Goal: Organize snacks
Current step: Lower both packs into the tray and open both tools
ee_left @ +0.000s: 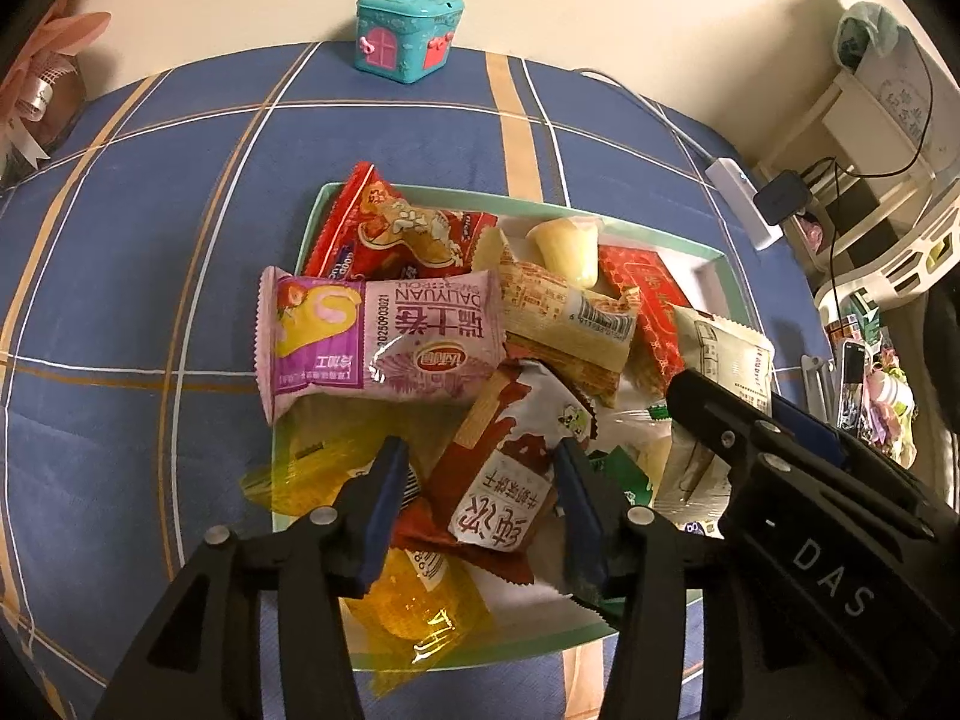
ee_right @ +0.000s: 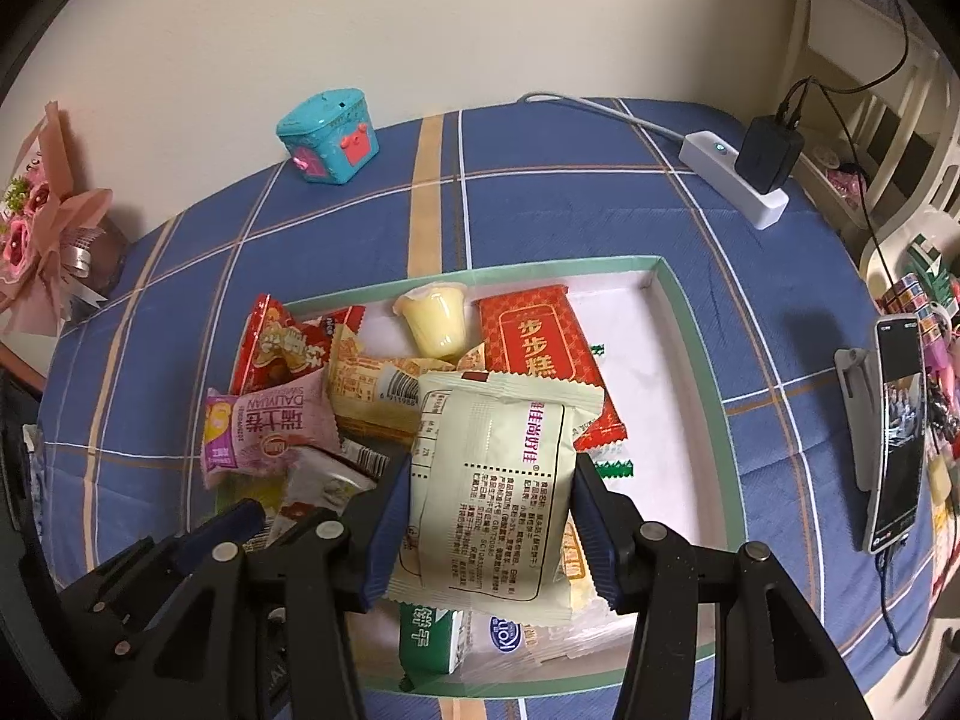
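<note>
— Right wrist view first: what's that gripper got?
— The right gripper is clamped on a cream packet with small printed text, both blue pads pressed against its sides, just above the heap in the green-rimmed tray.
— And the other one?
— The left gripper stands released over the near end of the tray. A brown-and-white biscuit packet lies between its fingers, but the pads sit clear of it, gaps on both sides.
— What else is in the pile?
— A pink swiss-roll packet hangs over the tray's left rim, a red snack bag behind it, a little yellow jelly cup on its side, a red cake packet, and yellow wrappers spilling over the near edge.
— Around the tray?
— A blue checked cloth, a teal house-shaped tin by the wall, a white power strip with a black charger, a phone on a stand to the right
</note>
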A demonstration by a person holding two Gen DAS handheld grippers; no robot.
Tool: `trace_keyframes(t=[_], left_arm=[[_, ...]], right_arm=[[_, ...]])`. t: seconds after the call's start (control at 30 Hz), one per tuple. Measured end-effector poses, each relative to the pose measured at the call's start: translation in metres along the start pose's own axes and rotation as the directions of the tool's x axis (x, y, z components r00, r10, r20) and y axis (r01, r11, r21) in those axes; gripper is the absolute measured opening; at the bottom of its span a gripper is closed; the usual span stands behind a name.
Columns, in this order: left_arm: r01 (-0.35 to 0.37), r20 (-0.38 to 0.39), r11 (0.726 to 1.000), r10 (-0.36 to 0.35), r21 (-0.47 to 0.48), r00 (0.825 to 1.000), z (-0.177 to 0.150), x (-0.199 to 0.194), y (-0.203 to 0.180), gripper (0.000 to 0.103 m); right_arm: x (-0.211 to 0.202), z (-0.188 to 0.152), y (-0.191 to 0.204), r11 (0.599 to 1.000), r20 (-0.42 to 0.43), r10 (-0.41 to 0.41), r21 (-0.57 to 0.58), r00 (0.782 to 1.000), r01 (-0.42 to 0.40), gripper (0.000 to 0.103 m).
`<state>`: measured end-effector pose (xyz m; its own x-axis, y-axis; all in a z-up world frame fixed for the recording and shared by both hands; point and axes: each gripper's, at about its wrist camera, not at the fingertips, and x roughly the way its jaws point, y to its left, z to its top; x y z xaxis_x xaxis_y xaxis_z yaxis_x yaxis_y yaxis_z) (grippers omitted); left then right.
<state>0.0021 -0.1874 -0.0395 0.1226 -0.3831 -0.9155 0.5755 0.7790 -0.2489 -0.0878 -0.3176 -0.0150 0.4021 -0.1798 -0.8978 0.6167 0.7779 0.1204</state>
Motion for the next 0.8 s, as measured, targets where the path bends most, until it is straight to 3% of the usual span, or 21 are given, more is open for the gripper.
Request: trace_keyframes(t=[0.13, 0.23, 0.43, 0.6, 0.8], left_arm=[[-0.007, 0.000, 1.000, 0.007, 0.002, 1.000, 0.001, -0.004, 0.000, 0.053], [-0.004, 0.002, 1.000, 0.004, -0.001, 1.000, 0.001, -0.007, 0.000, 0.059], [-0.013, 0.001, 1.000, 0.013, 0.001, 1.000, 0.002, -0.015, 0.001, 0.060], [-0.025, -0.010, 0.998, 0.024, -0.054, 1.000, 0.003, -0.022, 0.014, 0.060], [-0.134, 0.019, 0.984, 0.137, -0.118, 0.990, 0.004, -0.033, 0.040, 0.063]], right_arm=[[-0.001, 0.000, 0.001, 1.000, -0.004, 0.004, -0.001, 1.000, -0.004, 0.055], [-0.002, 0.001, 0.000, 1.000, -0.005, 0.004, 0.004, 1.000, -0.004, 0.060], [-0.008, 0.002, 0.000, 1.000, 0.000, -0.004, 0.011, 1.000, 0.004, 0.065], [-0.012, 0.002, -0.002, 1.000, 0.004, -0.012, 0.021, 1.000, 0.012, 0.065], [-0.011, 0.000, 0.000, 1.000, -0.009, -0.023, 0.012, 1.000, 0.023, 0.064]])
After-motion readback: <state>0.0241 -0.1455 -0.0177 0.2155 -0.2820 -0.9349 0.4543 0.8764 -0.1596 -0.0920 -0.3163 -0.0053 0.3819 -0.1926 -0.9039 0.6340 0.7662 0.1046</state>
